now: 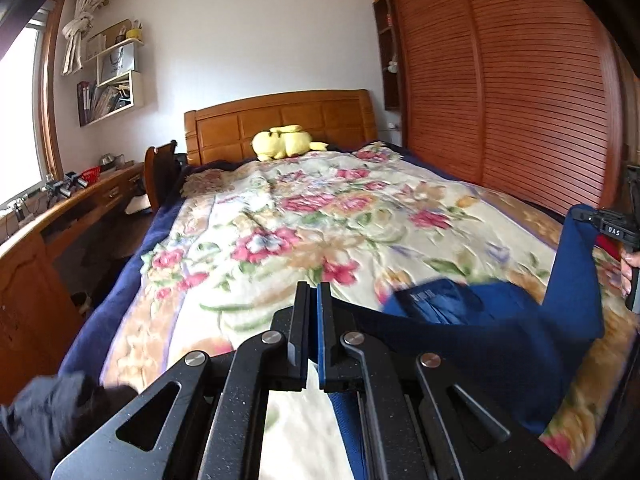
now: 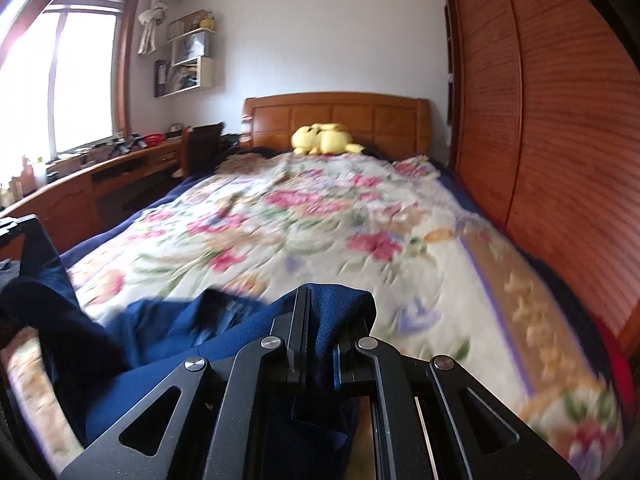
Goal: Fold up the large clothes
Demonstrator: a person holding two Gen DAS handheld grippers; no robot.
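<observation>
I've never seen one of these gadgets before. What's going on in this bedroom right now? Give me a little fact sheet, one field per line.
Place: wooden-framed bed covered by a floral blanket
Garment: dark blue fabric garment, held up between both grippers, its middle sagging onto the blanket
Left gripper: shut on one edge of the garment
Right gripper: shut on a bunched edge of the garment
Near headboard: yellow plush toy
Right side: slatted wooden wardrobe doors
Left side: wooden desk under a window
Fold progress: not yet folded flat
</observation>
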